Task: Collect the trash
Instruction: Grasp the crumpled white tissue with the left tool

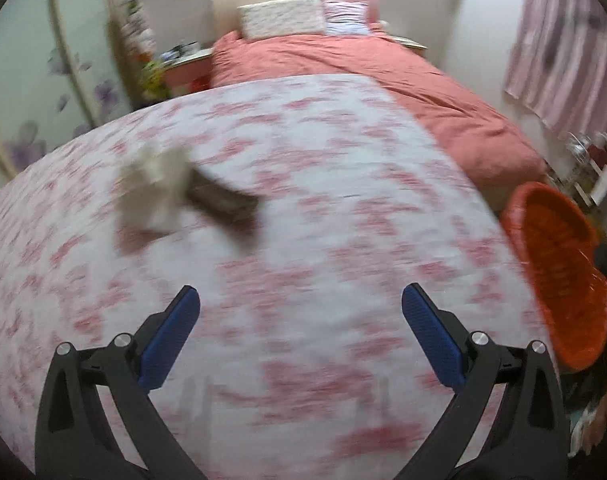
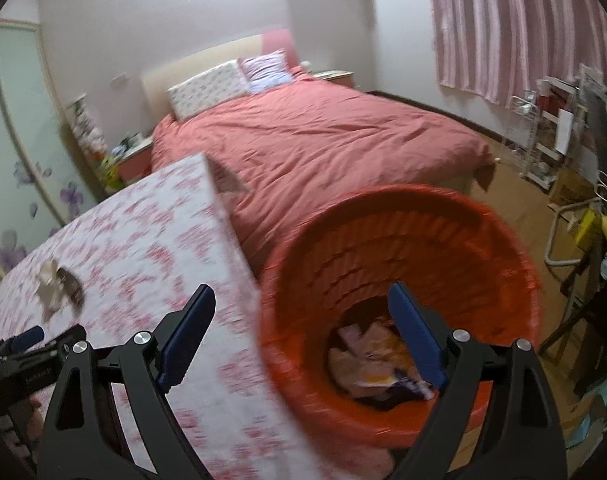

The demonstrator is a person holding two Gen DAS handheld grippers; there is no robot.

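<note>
A crumpled pale wrapper (image 1: 155, 196) with a darker piece (image 1: 223, 200) beside it lies on the table's pink-flowered cloth (image 1: 323, 200), ahead and to the left of my left gripper (image 1: 301, 292). That gripper is open and holds nothing. In the right wrist view the same wrapper (image 2: 57, 284) lies at the far left, just beyond the left gripper (image 2: 49, 338). My right gripper (image 2: 302, 290) is open and empty, above the table's corner and the orange basket (image 2: 403, 232). Several wrappers (image 2: 375, 364) lie in the basket's bottom.
The basket (image 1: 559, 264) stands on the floor off the table's right edge. Behind it is a bed with a salmon cover (image 2: 323, 140) and pillows (image 2: 211, 88). Cluttered shelves (image 2: 551, 132) line the right wall under striped curtains (image 2: 515, 28).
</note>
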